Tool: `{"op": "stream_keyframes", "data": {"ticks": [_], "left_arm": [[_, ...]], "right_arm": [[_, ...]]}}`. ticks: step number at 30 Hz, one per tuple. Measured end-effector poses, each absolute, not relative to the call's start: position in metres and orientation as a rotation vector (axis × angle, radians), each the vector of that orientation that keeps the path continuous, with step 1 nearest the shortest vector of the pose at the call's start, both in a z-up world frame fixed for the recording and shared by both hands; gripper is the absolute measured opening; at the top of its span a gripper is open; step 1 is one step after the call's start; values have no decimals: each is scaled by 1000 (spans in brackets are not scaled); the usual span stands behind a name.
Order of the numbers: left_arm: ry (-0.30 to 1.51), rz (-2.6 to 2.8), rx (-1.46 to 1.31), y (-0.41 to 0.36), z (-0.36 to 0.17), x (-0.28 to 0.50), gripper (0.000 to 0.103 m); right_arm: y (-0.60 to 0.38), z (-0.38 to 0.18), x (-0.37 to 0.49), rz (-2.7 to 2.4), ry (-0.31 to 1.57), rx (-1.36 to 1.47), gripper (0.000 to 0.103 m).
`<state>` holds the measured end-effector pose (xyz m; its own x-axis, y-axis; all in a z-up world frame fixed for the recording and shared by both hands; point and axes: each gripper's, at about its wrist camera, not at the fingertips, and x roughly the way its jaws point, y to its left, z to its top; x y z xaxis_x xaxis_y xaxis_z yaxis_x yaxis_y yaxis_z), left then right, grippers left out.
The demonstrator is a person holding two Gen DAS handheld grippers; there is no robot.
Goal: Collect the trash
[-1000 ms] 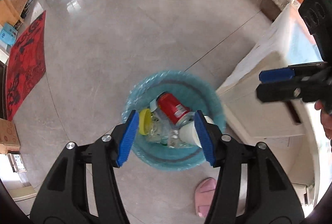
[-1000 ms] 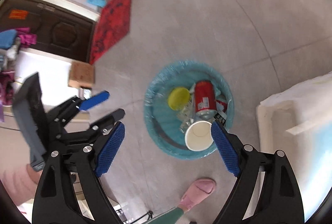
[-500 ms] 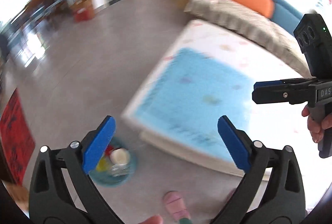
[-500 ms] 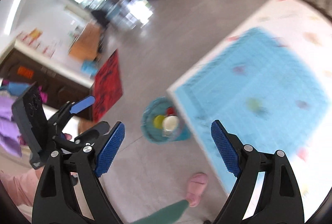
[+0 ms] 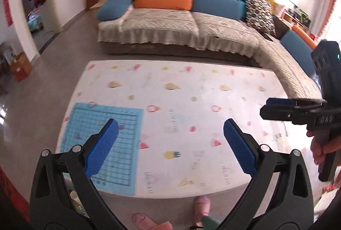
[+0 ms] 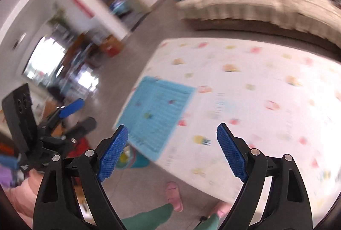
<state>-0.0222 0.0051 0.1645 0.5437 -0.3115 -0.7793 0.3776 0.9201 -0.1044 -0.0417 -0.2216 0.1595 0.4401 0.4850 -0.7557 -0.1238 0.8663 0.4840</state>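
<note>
My left gripper [image 5: 170, 123] stands open with nothing between its blue pads, high above a table [image 5: 213, 89] under a white patterned cloth. My right gripper [image 6: 172, 129] is open and empty too, over the same table [image 6: 266, 85]. Each shows in the other's view: the right gripper [image 5: 277, 108] at the right edge, the left gripper [image 6: 77, 117] at the left. The teal-lined trash bin [image 6: 138, 160] sits on the floor by the table's near left corner. A white paper cup [image 5: 73, 195] in it peeks past my left finger. No trash lies on the table.
A blue grid mat [image 5: 127, 123] covers the table's near left part. A corner sofa [image 5: 170, 23] with orange and blue cushions runs behind and along the right. The person's pink slippers [image 5: 202, 204] stand at the table's front edge. Cardboard boxes [image 5: 19, 65] sit at the far left.
Both grippers rose and swung from looking down into the bin to facing the table and sofa. The left gripper's jaws opened wider. The bin slid to the lower left of both views.
</note>
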Motion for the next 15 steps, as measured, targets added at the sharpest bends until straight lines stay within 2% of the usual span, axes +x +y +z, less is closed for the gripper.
{"op": "stream_keyframes", "data": {"ticks": [8, 15], "left_arm": [[973, -487, 183, -93, 148, -31, 96], [1019, -498, 199, -131, 141, -40, 96]], "right_arm": [[-314, 115, -92, 92, 1082, 529, 85], [-345, 98, -110, -18, 1106, 542, 85]]}}
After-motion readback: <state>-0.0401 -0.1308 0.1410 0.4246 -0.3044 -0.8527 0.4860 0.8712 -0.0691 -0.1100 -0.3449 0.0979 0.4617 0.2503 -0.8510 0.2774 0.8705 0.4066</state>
